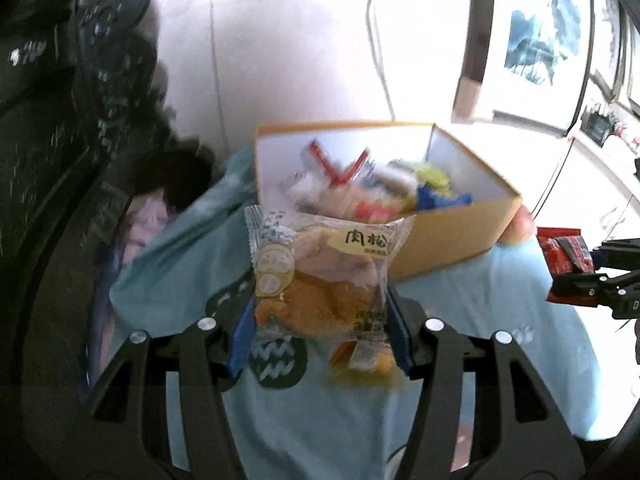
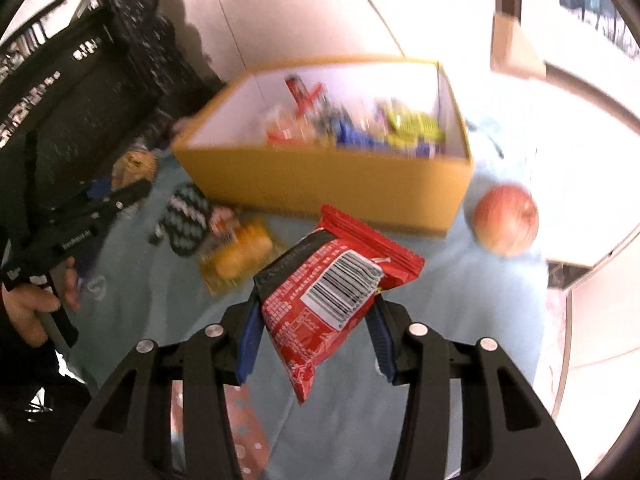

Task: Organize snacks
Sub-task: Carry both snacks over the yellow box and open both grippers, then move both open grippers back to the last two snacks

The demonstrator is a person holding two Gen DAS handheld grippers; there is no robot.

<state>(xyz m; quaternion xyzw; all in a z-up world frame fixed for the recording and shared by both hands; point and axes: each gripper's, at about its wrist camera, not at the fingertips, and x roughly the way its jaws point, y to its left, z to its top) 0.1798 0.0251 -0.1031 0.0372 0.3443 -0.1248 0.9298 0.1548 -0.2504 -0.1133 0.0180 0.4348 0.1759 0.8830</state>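
Note:
My left gripper (image 1: 320,312) is shut on a clear packet with a golden bun (image 1: 320,272), held up in front of the yellow cardboard box (image 1: 452,236). The box holds several wrapped snacks. My right gripper (image 2: 316,320) is shut on a red snack packet (image 2: 332,292), barcode side up, above the cloth and short of the box (image 2: 320,184). In the right wrist view the left gripper (image 2: 120,200) shows at the left, held by a hand (image 2: 36,308). Another yellow-orange packet (image 2: 240,256) lies on the cloth before the box.
A red apple (image 2: 506,220) sits on the light blue cloth (image 2: 460,300) right of the box. Dark carved furniture (image 2: 80,92) stands at the left. A pink patterned item (image 2: 244,432) lies under the right gripper. White wall and a window are behind.

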